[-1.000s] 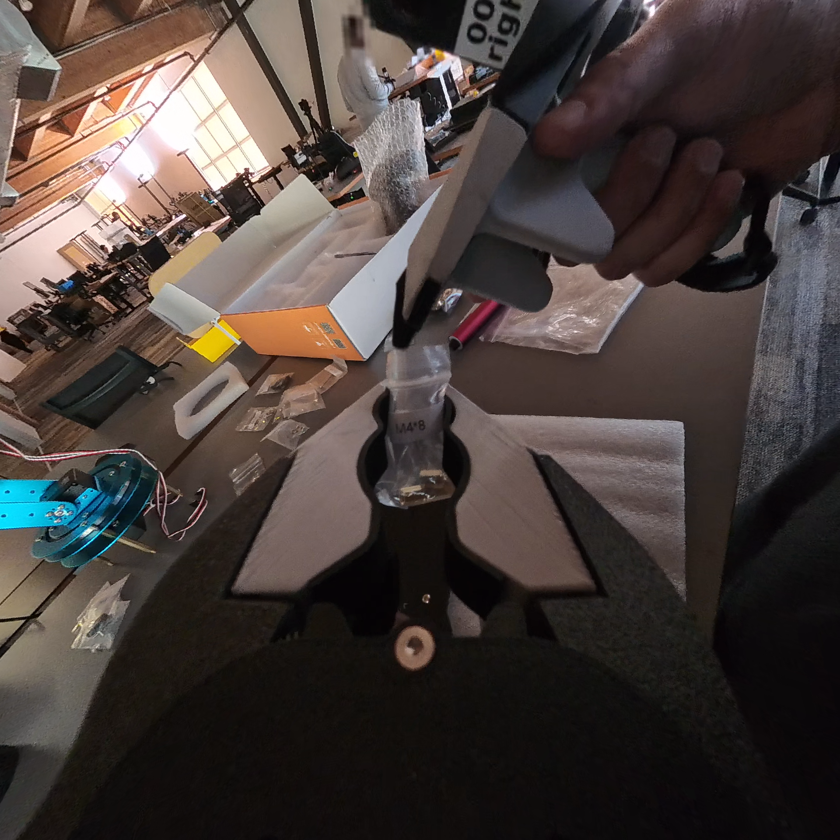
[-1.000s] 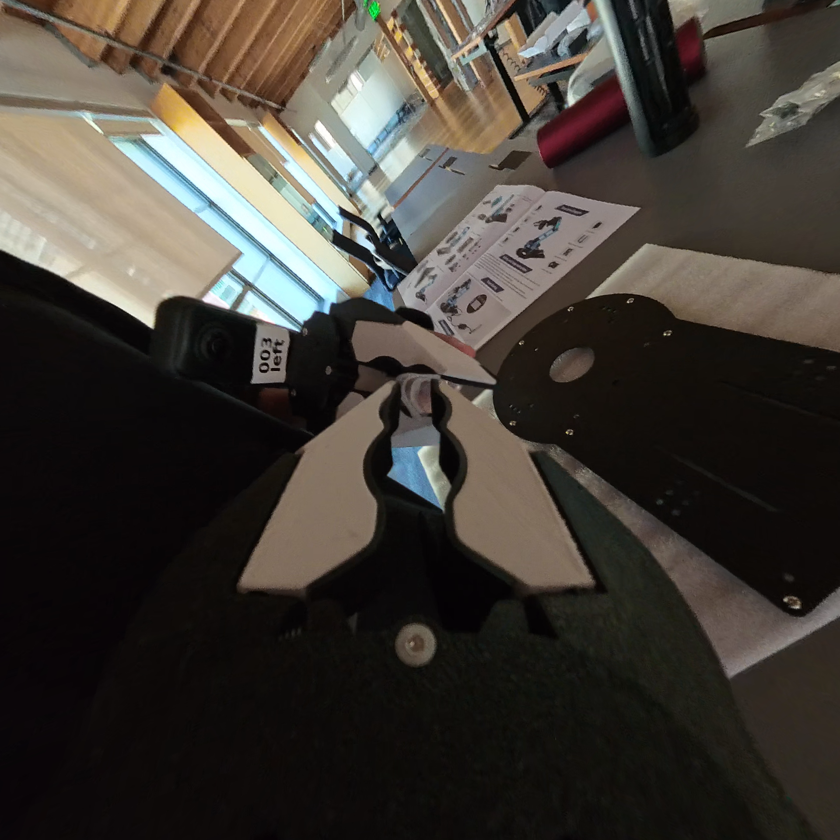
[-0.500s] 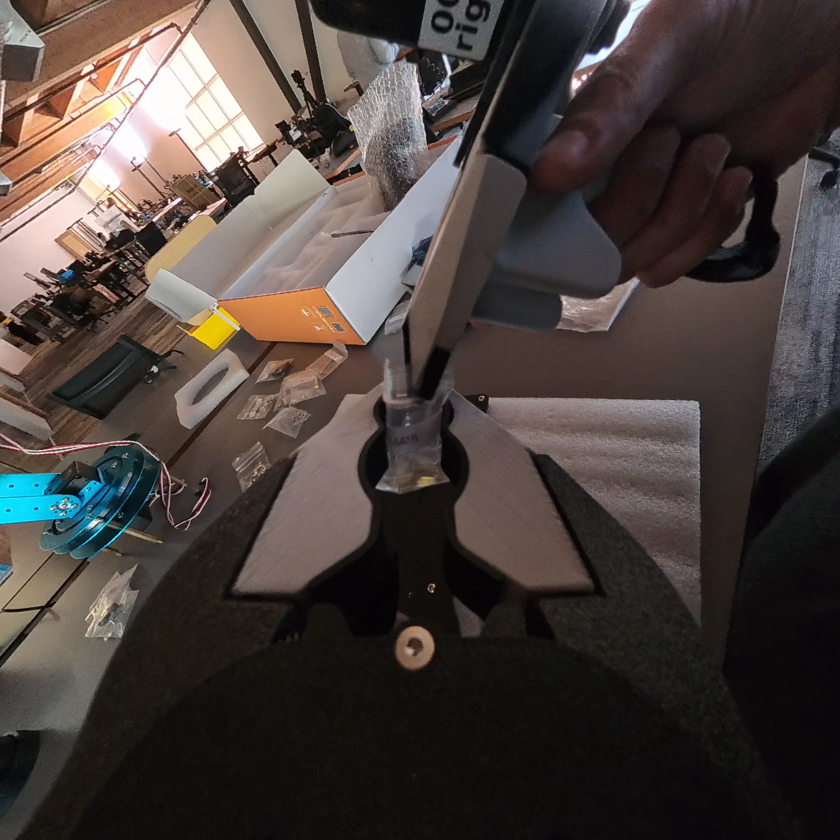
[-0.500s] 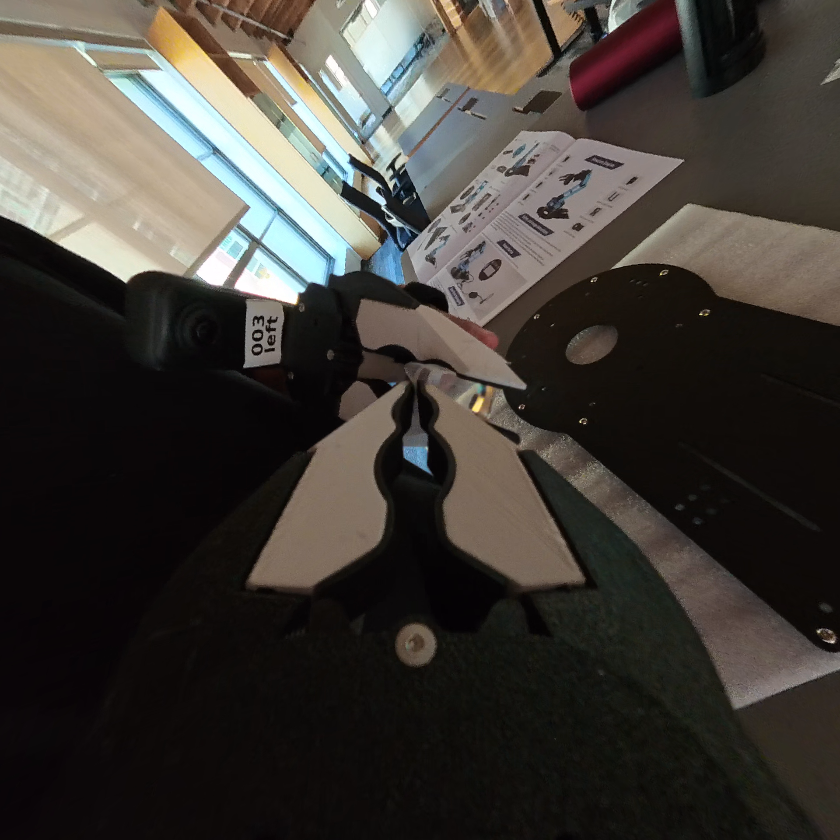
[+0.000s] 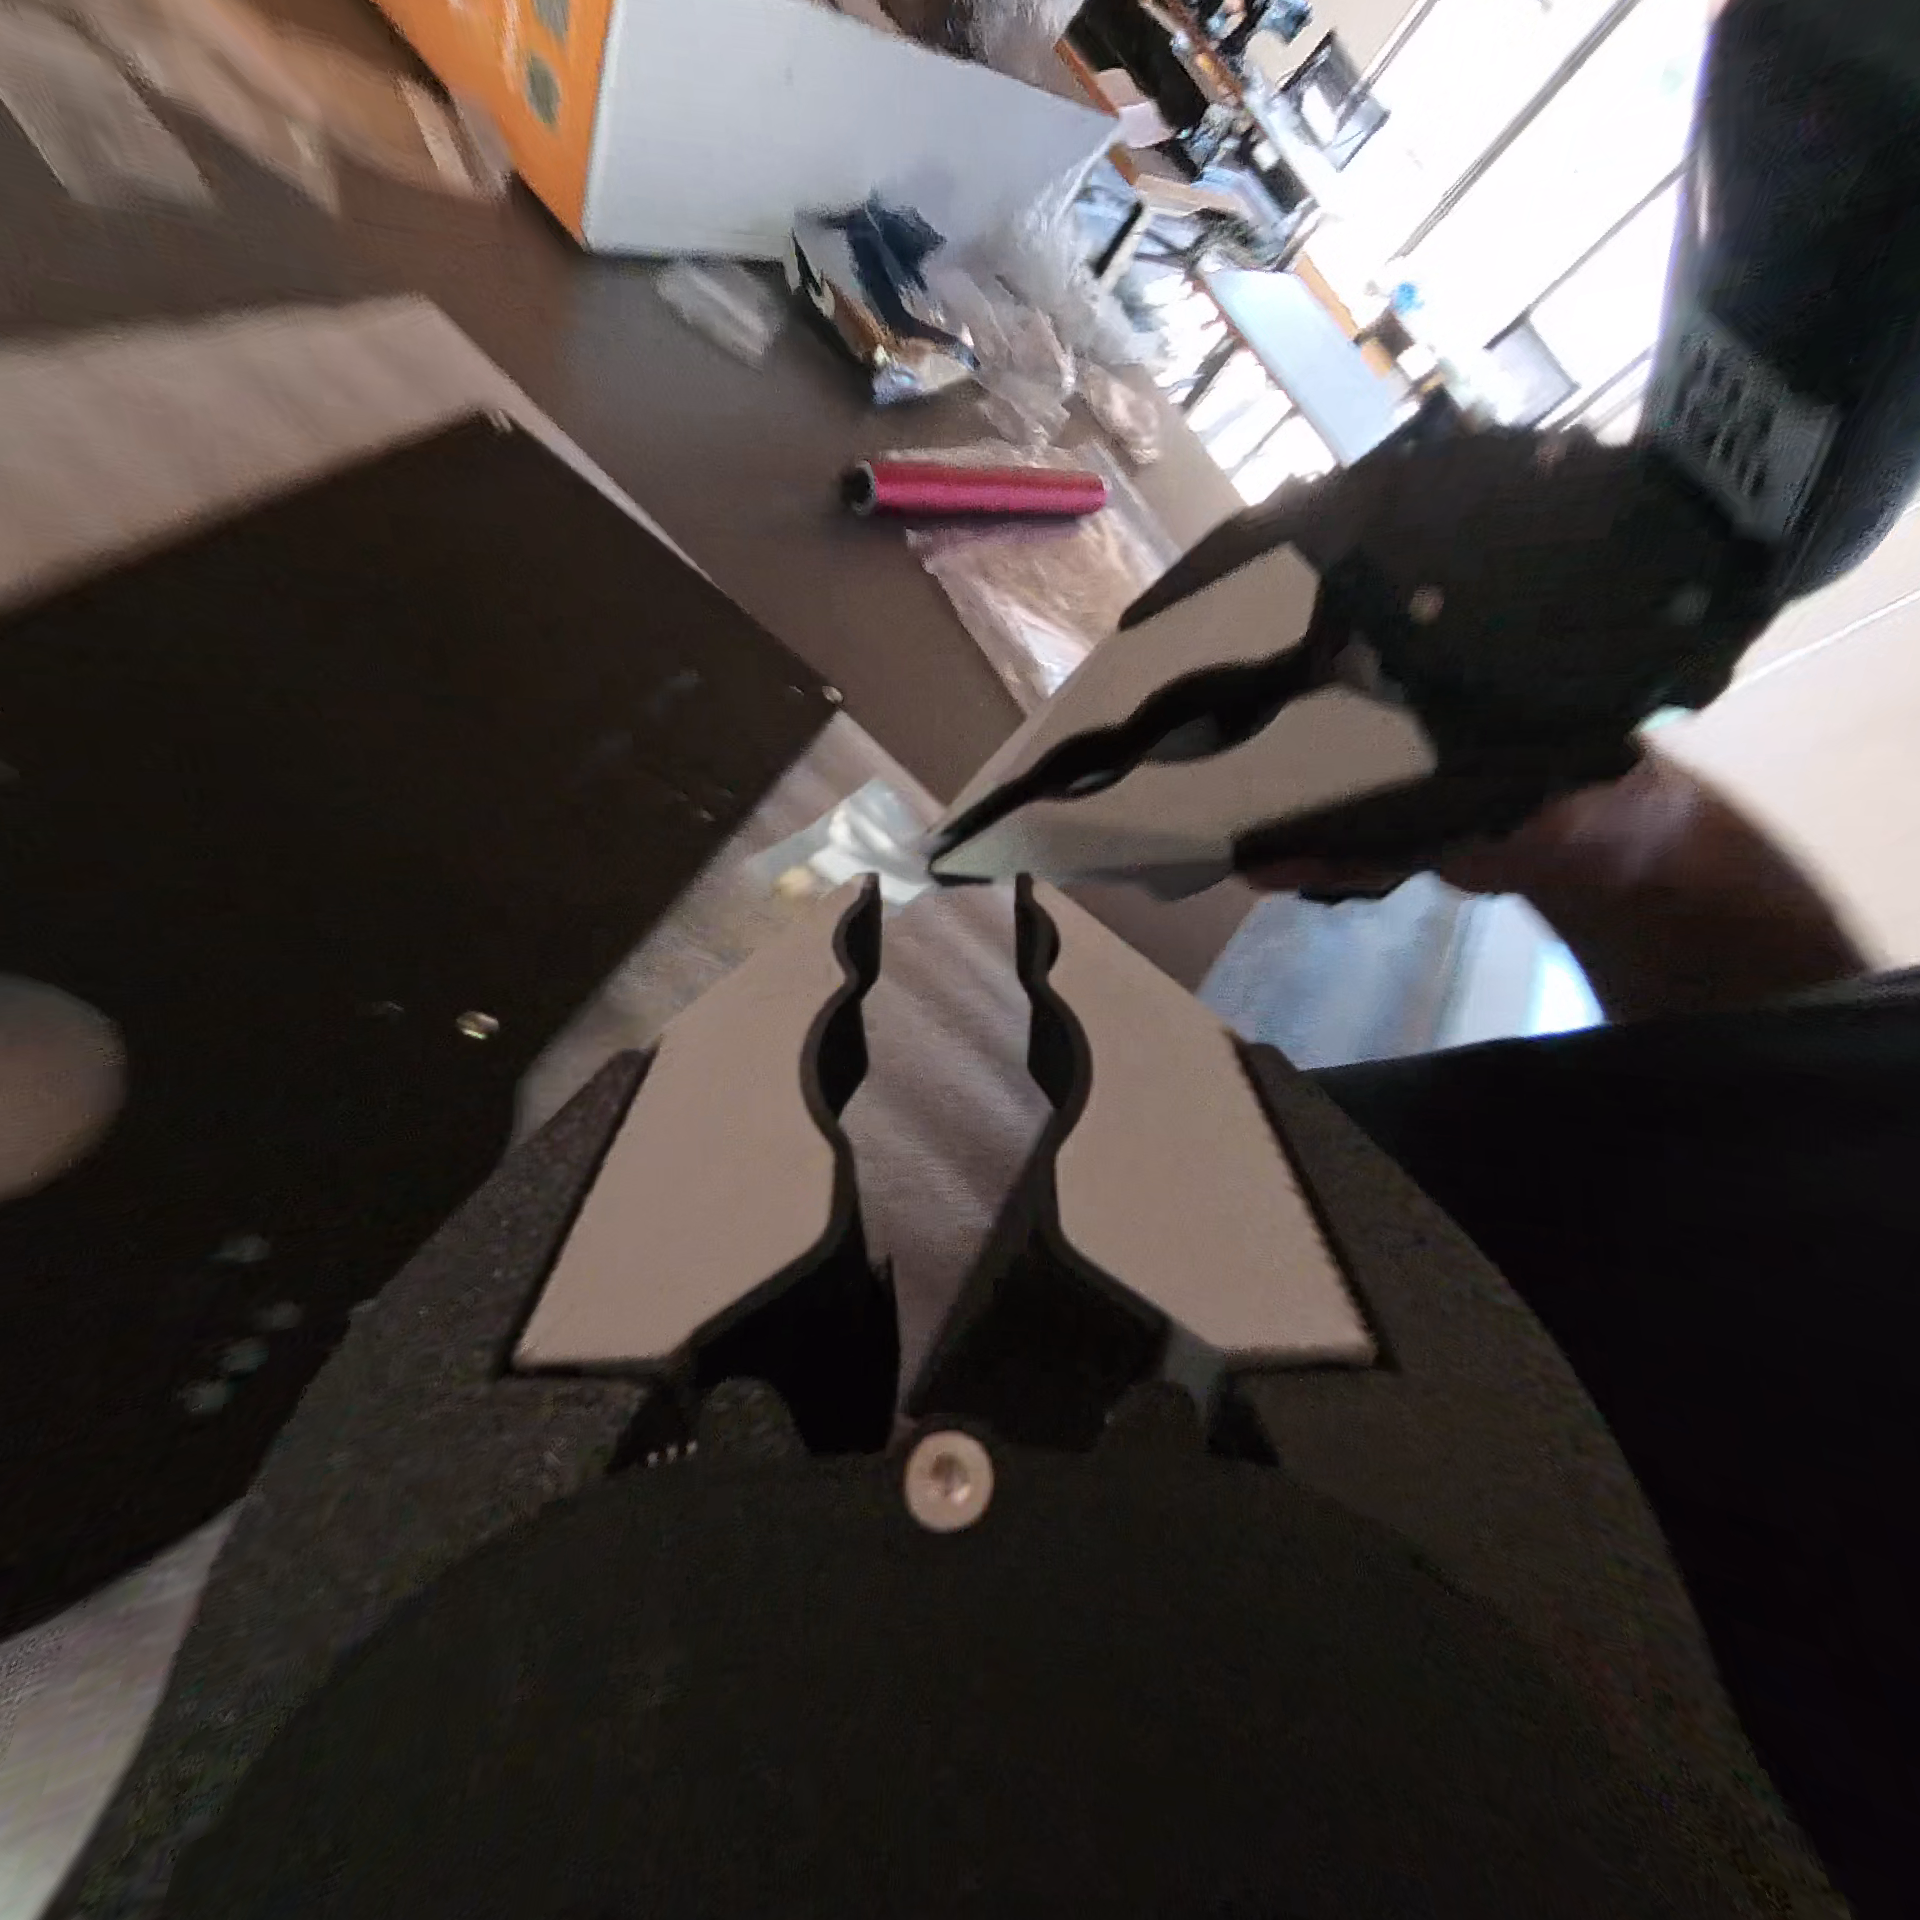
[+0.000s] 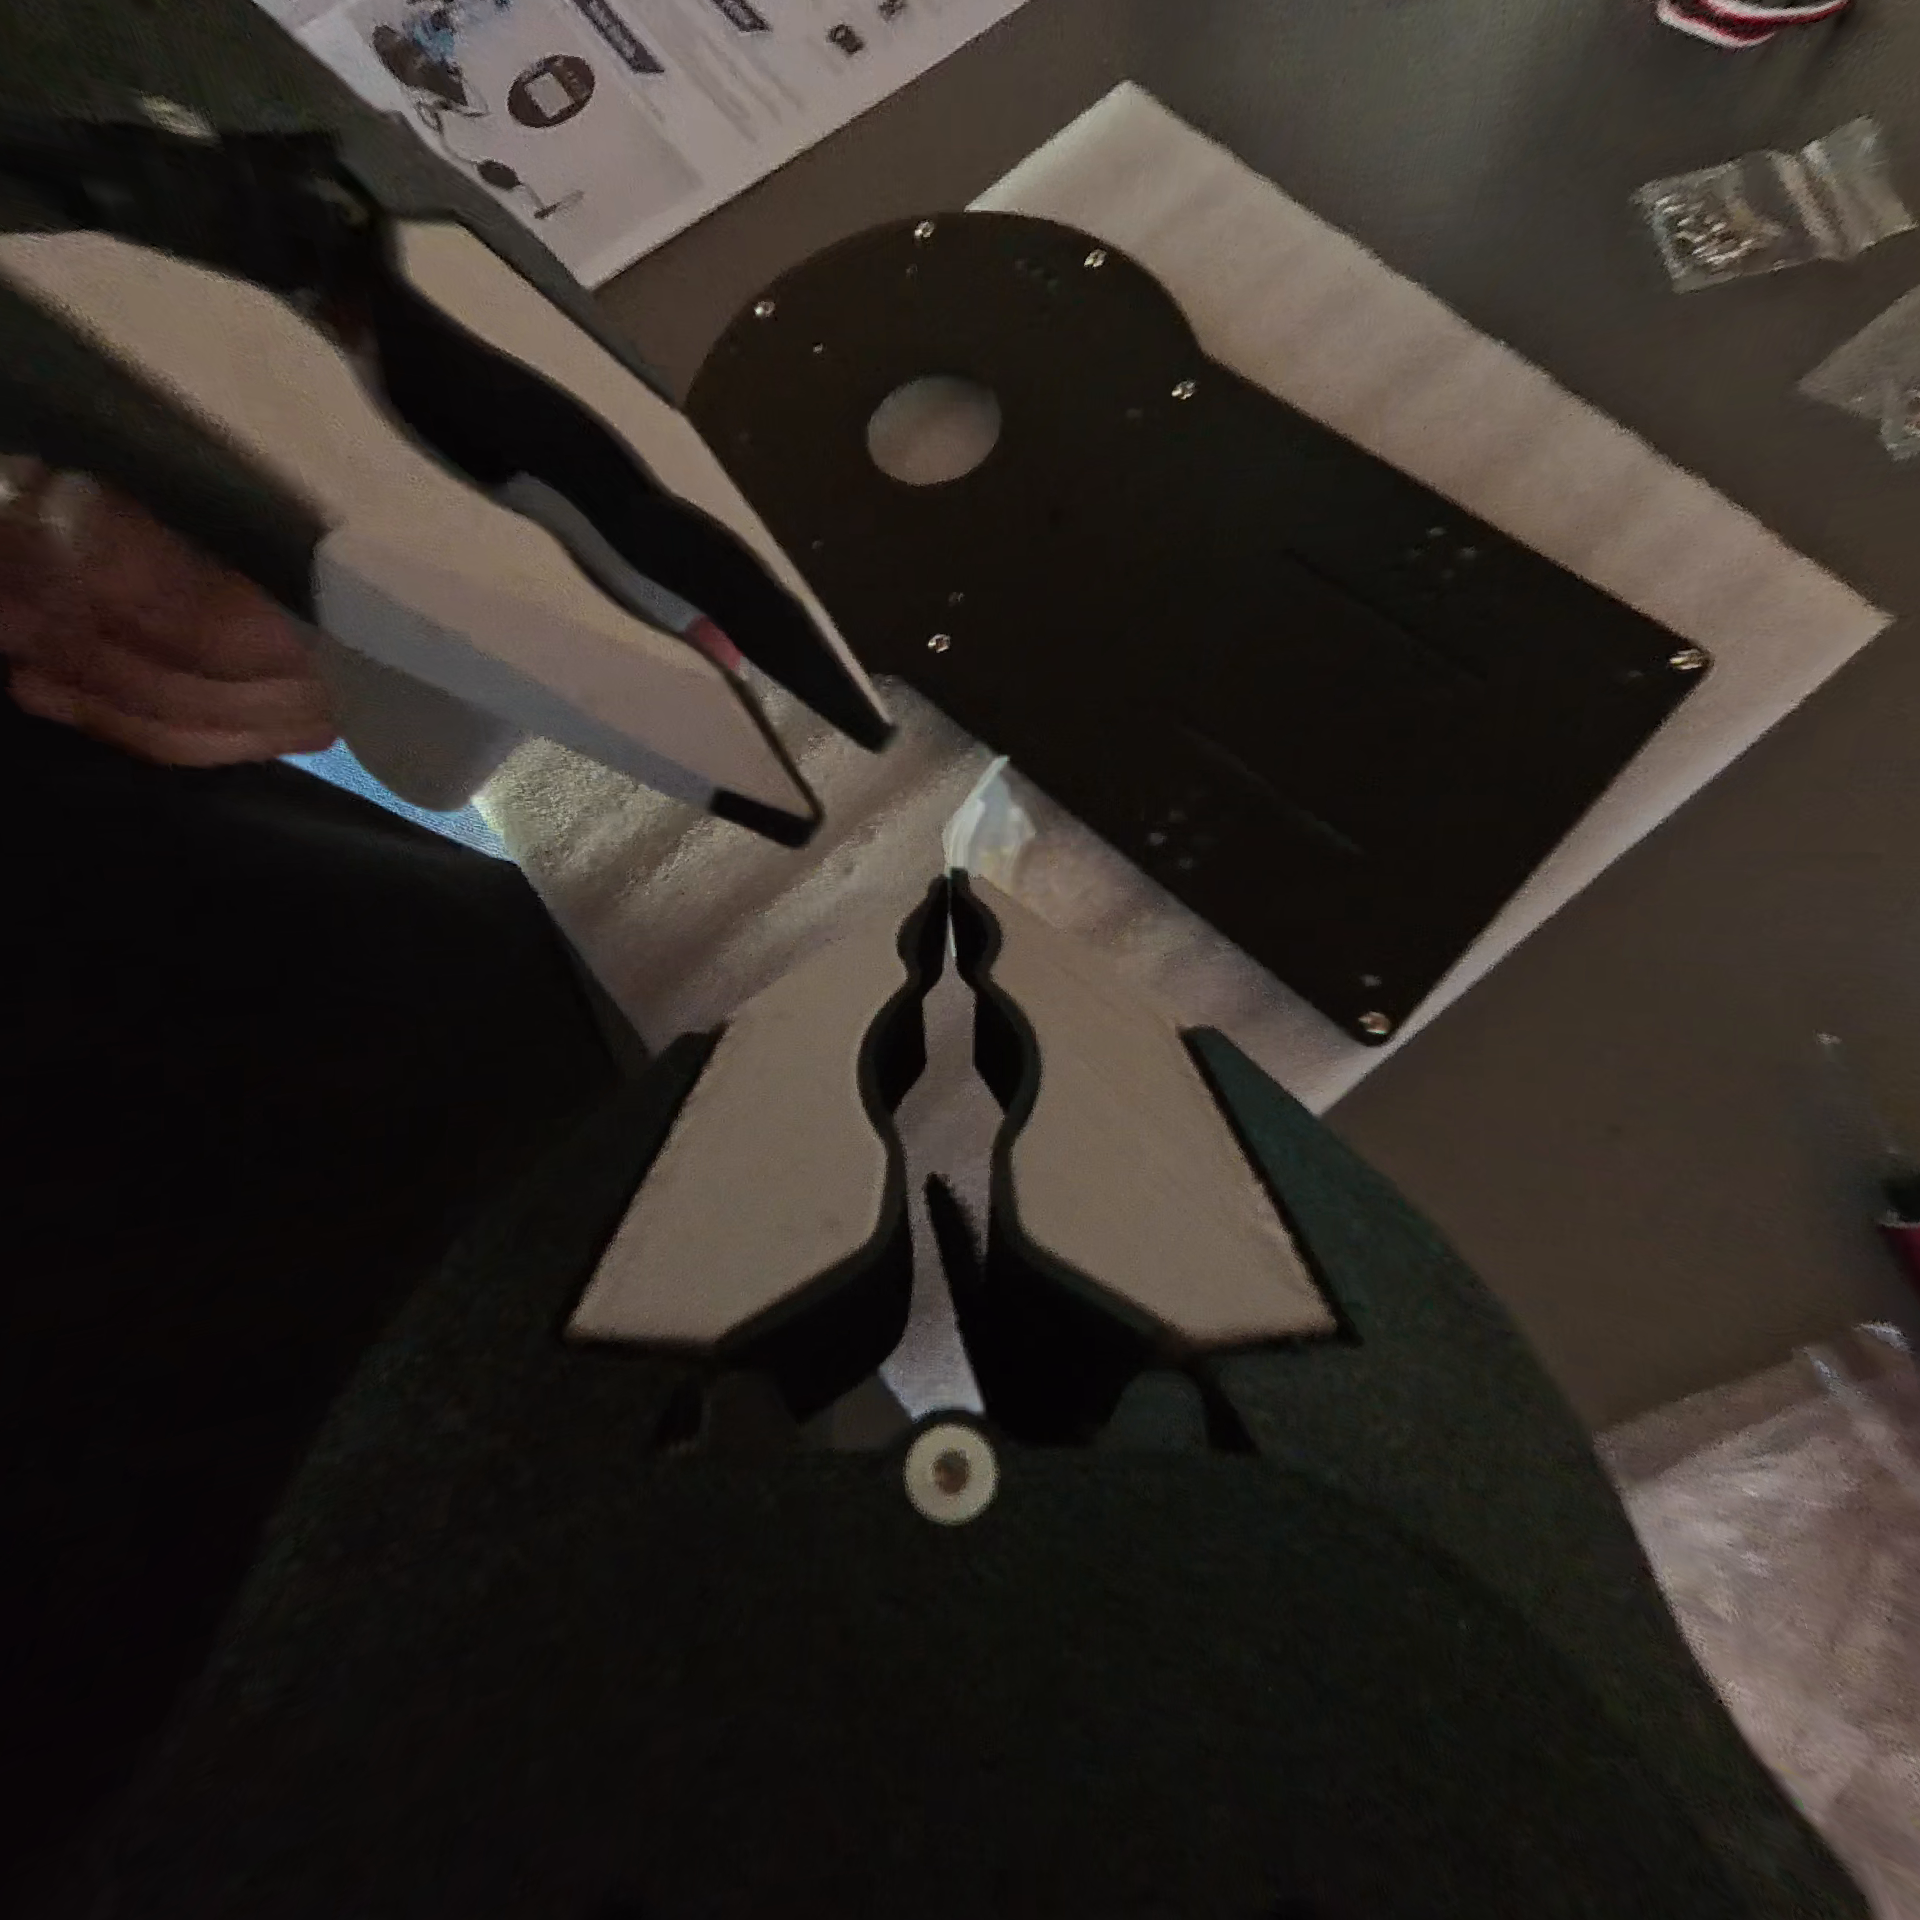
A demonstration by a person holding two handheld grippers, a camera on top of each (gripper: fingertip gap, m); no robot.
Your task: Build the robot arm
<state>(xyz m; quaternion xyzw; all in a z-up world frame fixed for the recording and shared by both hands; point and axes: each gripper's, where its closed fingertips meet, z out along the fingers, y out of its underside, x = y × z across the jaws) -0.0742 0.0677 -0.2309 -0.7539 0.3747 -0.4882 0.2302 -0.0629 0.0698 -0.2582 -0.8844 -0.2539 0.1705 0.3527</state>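
My right gripper (image 6: 951,894) is shut on the top edge of a small clear plastic bag (image 6: 992,821) of screws, which hangs just above a white foam sheet (image 6: 1382,343). My left gripper (image 5: 948,894) is open and empty. In the right wrist view it (image 6: 831,779) is just left of the bag, its tips apart and close to the foam. In the left wrist view the right gripper (image 5: 940,868) comes in from the right, pinching the bag (image 5: 852,831). A black metal plate (image 6: 1195,582) with a round hole lies on the foam beside the bag.
An open instruction booklet (image 6: 623,104) lies beyond the foam. Small part bags (image 6: 1766,208) lie to the right of the plate. A red tube (image 5: 977,488), crumpled clear plastic (image 5: 1039,582) and an orange and white box (image 5: 727,125) sit farther along the dark table (image 5: 675,343). Only a small space, under 4 cm, lies between the two pairs of fingers.
My left gripper has opened and let go of the bag. My right gripper has kept its hold on the bag's top, and both have swung down over the foam and black plate.
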